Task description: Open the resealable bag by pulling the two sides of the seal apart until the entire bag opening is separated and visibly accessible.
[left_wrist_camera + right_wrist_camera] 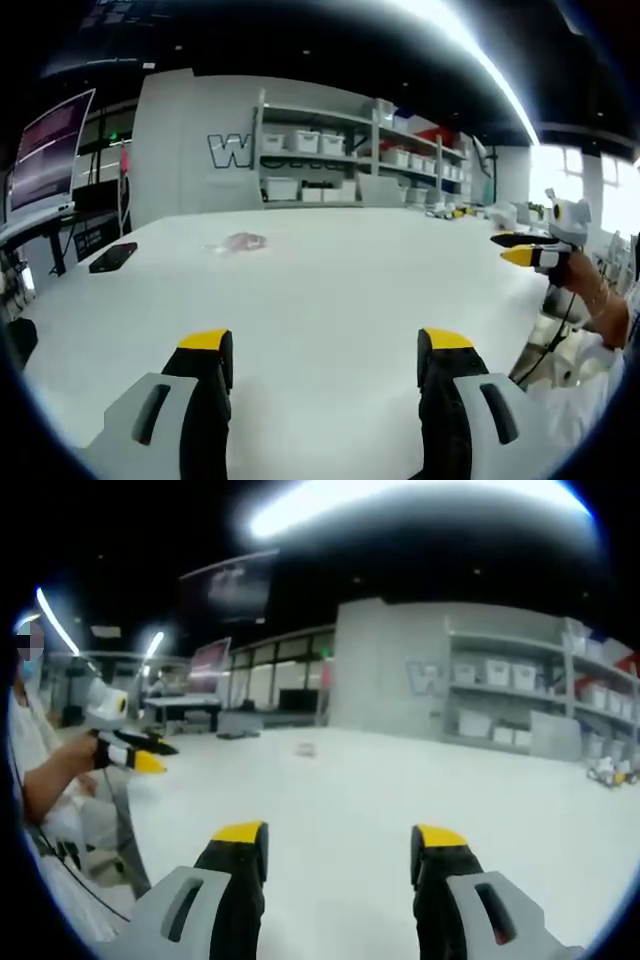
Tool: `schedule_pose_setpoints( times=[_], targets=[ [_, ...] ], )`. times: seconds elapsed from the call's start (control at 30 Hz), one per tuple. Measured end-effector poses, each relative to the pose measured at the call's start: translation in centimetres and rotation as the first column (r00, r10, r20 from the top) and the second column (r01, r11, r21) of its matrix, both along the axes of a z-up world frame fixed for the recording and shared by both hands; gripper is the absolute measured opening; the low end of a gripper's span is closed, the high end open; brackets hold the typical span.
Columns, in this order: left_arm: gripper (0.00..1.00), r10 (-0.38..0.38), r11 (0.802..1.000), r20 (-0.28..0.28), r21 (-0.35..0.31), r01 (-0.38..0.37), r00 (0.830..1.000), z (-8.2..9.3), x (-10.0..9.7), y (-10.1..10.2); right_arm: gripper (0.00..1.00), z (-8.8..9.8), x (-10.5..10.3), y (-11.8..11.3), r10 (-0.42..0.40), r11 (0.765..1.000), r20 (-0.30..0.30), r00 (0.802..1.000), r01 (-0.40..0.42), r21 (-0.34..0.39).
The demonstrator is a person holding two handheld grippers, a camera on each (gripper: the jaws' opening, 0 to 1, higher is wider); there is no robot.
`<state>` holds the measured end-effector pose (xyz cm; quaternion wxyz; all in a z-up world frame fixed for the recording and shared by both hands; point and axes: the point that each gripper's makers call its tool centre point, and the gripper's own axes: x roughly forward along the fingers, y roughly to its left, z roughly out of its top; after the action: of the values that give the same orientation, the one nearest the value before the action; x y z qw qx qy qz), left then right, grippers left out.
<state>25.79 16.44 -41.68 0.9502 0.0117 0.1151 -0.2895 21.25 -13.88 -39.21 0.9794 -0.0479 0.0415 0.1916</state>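
Resealable bag [240, 241]: lay flat, far across white table [330, 290], slightly left, well apart from both tongs; seal state too small to tell. Left gripper [326, 350]: jaws wide apart, holding nothing. Right gripper [340, 840]: same, wide apart, nothing held. Both hung over near table edge, prob. staged for approach. Black phone-like item [112, 257] lay left of bag.

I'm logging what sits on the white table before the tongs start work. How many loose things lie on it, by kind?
Resealable bag, clear with something pinkish inside: 1
Flat dark device near the table's far edge, likely a phone: 1
Total: 2
Both tongs, left and right, are open and hold nothing above the table.
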Motion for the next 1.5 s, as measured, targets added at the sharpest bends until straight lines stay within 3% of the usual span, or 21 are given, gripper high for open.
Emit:
schedule_pose_setpoints(
  times=[0.33, 0.47, 1.5],
  targets=[
    [0.75, -0.007, 1.0, -0.013, 0.003, 0.007, 1.0, -0.4, 0.4, -0.2, 0.56, 0.0, 0.6, 0.5, 0.016, 1.0, -0.003, 1.0, -0.016, -0.009],
    [0.75, -0.007, 1.0, -0.012, -0.004, 0.007, 1.0, -0.3, 0.3, -0.1, 0.51, 0.3, 1.0, 1.0, 0.044, 0.999, -0.001, 0.999, -0.044, -0.029],
    [0.74, -0.006, 1.0, -0.003, 0.0, 0.006, 1.0, 0.1, 0.4, 0.3, 0.51, 2.0, 4.4, 4.5, 0.109, 0.993, 0.007, 0.994, -0.108, -0.048]
  ],
)
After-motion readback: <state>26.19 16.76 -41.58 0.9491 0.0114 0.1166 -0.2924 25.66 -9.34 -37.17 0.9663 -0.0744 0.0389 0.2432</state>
